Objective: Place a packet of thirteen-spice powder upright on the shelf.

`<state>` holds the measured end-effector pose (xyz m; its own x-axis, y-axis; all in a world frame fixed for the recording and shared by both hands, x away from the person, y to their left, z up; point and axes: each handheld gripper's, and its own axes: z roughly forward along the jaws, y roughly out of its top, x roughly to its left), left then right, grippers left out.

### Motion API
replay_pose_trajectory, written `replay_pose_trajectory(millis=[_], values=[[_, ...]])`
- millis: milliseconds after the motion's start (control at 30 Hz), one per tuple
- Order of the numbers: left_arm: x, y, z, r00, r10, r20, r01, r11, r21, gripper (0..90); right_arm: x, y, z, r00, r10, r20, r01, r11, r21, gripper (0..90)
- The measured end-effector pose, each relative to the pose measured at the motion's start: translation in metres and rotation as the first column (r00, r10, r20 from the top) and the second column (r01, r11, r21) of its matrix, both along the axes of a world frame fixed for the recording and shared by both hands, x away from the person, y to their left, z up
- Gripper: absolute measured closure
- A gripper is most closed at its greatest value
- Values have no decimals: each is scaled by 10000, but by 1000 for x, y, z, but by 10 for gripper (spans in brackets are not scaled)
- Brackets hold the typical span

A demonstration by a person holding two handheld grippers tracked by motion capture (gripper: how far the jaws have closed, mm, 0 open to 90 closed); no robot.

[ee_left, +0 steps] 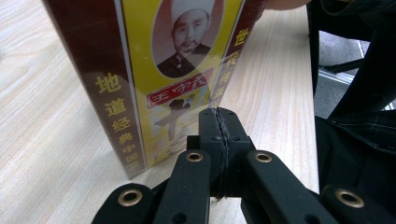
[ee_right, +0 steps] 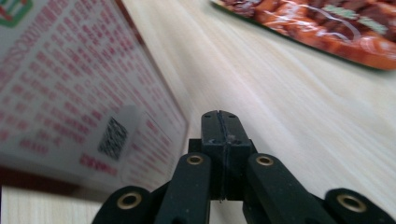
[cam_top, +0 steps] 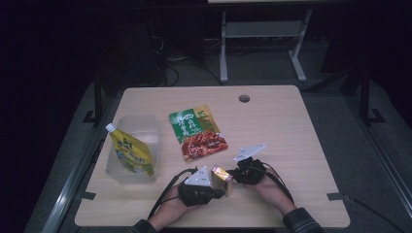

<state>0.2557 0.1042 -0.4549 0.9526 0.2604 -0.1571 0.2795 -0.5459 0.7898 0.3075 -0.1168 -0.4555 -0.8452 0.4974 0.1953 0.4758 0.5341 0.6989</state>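
Box (ee_left: 154,74) label 地道经典中国 (likely), portrait, QR code

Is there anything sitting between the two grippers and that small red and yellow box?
Nothing visible. The red and yellow box stands upright on the wooden table directly between the left gripper and the right gripper, both with jaws shut. The sauce packet lies farther back, out of the way.

tools: left tool (ee_left: 218,112), right tool (ee_right: 220,114) black, brass rivets | plates: grey triangular | cables: black | sleeves: dark plaid
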Motion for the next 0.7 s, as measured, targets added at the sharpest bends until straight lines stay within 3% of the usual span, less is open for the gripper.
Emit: replay_pose_trajectory(millis=[200, 267, 433, 700], values=[[-3, 6, 4, 9999, -38, -114, 39, 9999, 118, 821, -8, -17, 7, 9991, -430, 5, 430, 9990, -109, 738], [-4, 12, 5, 10000, -34, -79, 36, 9997, 234, 795, -15, -23, 8, 9983, -555, -194, 552, 9983, -196, 691], [-7, 27, 10, 9999, 147, -26, -145, 9978, 642, 693, -31, -31, 18, 9977, -657, -167, 652, 9974, -291, 620], [-9, 55, 11, 9967, 616, -529, -572, 9950, 822, 527, -61, -32, 22, 9979, -577, -304, 568, 9979, -311, 506]])
